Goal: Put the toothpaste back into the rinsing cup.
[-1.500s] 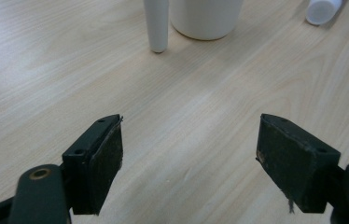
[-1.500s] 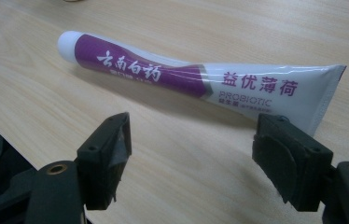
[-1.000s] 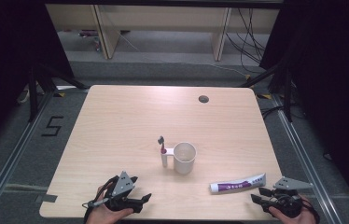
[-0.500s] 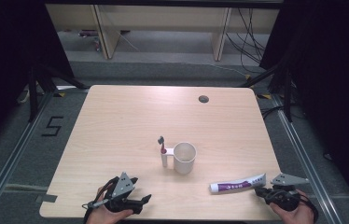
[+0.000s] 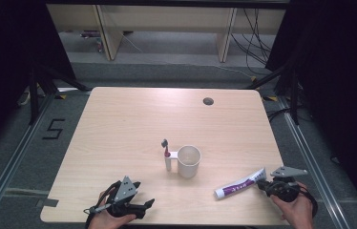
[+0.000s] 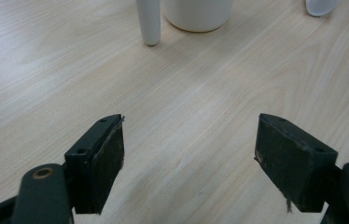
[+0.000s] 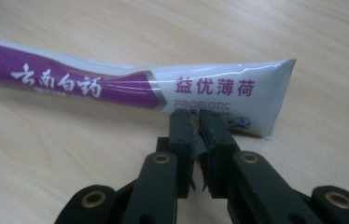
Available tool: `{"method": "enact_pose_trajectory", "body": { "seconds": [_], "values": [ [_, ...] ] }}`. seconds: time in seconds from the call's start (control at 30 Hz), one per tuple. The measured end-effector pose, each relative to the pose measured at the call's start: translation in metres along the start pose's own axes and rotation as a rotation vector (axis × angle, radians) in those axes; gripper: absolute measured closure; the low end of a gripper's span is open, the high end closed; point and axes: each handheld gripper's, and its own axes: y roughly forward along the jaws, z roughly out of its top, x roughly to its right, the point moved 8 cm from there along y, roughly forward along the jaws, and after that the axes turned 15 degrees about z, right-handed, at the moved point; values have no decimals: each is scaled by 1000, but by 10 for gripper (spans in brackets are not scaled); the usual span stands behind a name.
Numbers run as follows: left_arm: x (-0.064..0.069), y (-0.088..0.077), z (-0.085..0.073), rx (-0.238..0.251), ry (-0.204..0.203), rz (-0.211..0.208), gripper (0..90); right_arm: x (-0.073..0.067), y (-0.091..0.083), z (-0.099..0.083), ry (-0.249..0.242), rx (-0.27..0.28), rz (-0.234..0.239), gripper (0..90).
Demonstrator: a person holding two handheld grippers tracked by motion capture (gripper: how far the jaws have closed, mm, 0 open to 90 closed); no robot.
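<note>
My right tongs (image 7: 198,122) have just snapped shut with nothing between them and slid up to the crimped end of the toothpaste tube (image 7: 130,88) lying flat on the desk (image 5: 133,124), so I judge a nudge likelier than a lift, while my left tongs (image 6: 189,154) gape empty.

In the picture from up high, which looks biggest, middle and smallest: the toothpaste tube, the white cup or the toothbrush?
1. White and purple toothpaste tube, lying flat: the longest.
2. White round cup: shorter than the tube but wider, so these two come close.
3. White toothbrush with a dark head, standing beside the cup: clearly smallest.
</note>
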Motion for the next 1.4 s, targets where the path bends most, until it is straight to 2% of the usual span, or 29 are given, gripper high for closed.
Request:
{"method": "enact_pose_trajectory", "body": {
  "seconds": [0.03,0.07,0.1,0.17,0.2,0.23,0.27,0.37,0.4,0.47,0.5,0.53,0.57,0.6,0.67,0.7,0.73,0.77,0.8,0.83,0.9,0.93,1.0,1.07,1.13,1.2,1.27,1.33,1.4],
  "values": [
    [0,0,0,-1,1,-5,234,0,1,3,13,-7,-2,836],
    [0,0,0,0,0,-4,235,0,4,7,8,5,-4,836],
    [-1,0,-1,-3,20,-6,235,4,7,14,-15,-4,-13,833],
    [0,0,0,1,1,-3,235,5,10,17,-10,-15,-14,830],
    [0,0,-1,-3,6,-5,235,7,15,25,-20,7,-19,826],
    [0,0,-1,-3,6,-5,235,7,15,25,-20,7,-19,826],
    [0,1,0,2,2,-6,235,9,17,31,-21,-18,-17,826],
    [0,0,-1,-2,8,-5,235,11,24,38,-21,2,-21,823],
    [1,0,-1,-3,9,-6,235,11,28,41,-7,6,-22,820],
    [0,0,0,-1,3,-3,235,13,31,47,-19,-14,-20,818],
    [0,0,0,0,3,-3,235,11,35,50,9,11,-17,817],
    [1,-1,0,-2,3,-5,235,12,34,52,-6,-26,-15,817],
    [0,-1,-1,-6,14,-7,235,13,40,58,-19,31,-22,816],
    [0,-1,-1,-5,12,-8,235,11,37,57,2,-30,-11,815],
    [0,-1,0,-3,12,-8,235,10,46,66,2,-8,-9,813],
    [2,0,0,7,-3,-11,235,10,46,66,2,-8,-9,813],
    [1,-1,-1,-2,20,-13,235,10,47,67,5,-25,-9,812],
    [1,-2,-1,-6,23,-12,236,11,51,71,-17,-21,-9,812],
    [1,-1,1,8,4,-7,235,10,56,74,-18,-23,-11,808],
    [1,-1,1,8,4,-7,236,9,56,75,-12,-57,-6,807],
    [2,-1,0,9,5,-11,236,8,59,77,-8,-53,-2,806],
    [1,-2,-1,-4,25,-12,236,8,61,79,-15,-55,-2,802],
    [2,-1,1,10,5,-9,238,7,68,85,-45,-56,-17,801],
    [2,-1,0,3,11,-10,239,6,68,86,-52,-78,-16,801],
    [1,-2,-1,-3,28,-10,239,2,72,88,-27,-76,-1,800],
    [2,-1,1,5,12,-9,239,4,75,91,-54,-79,-6,799],
    [1,-2,-1,-4,32,-8,239,1,78,93,-40,-80,4,798],
    [2,-2,1,7,11,-9,239,1,84,98,-70,-64,2,797],
    [2,-1,0,4,13,-9,239,-1,84,99,-65,-67,4,796]
  ]
}}
